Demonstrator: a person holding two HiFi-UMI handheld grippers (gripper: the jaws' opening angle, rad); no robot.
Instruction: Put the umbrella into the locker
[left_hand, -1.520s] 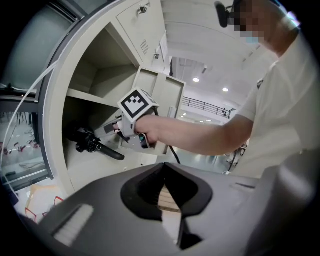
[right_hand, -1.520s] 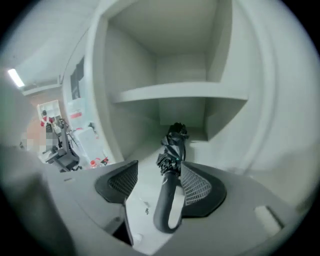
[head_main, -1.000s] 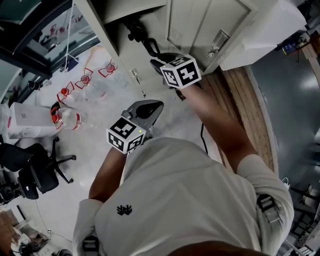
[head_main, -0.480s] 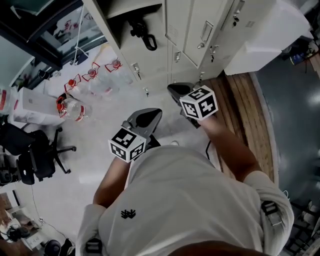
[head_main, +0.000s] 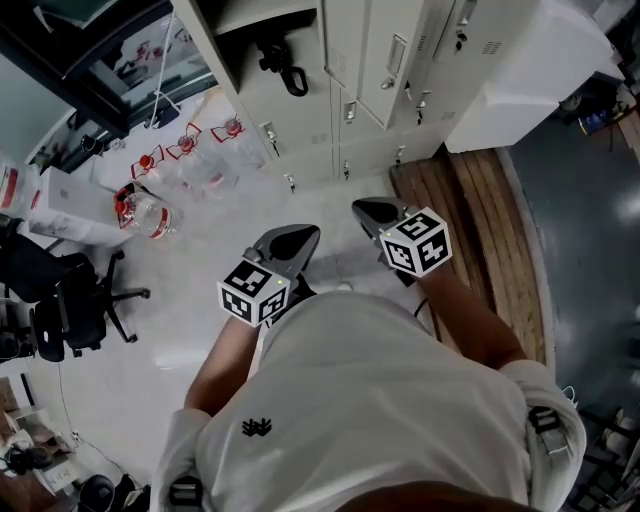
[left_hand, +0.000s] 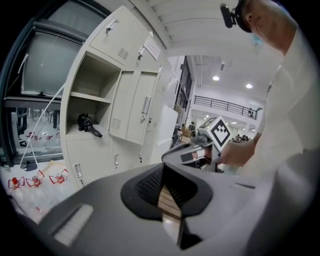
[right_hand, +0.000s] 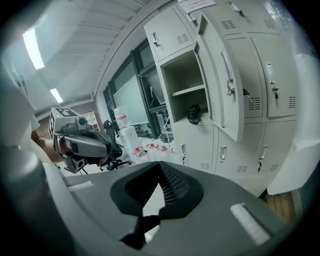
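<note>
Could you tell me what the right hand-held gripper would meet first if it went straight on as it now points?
Most likely the closed lower locker door under the open compartment, or the floor just before it; depth is unclear.

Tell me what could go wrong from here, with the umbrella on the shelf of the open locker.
1. The umbrella lies near the shelf's front edge, and its strap seems to hang over it, so it might slide out.
2. The locker door stands open. Nothing keeps the umbrella in, and a passing arm could knock the door.
3. Bottles lie on the floor at the person's left, so a step that way could trip them.
</note>
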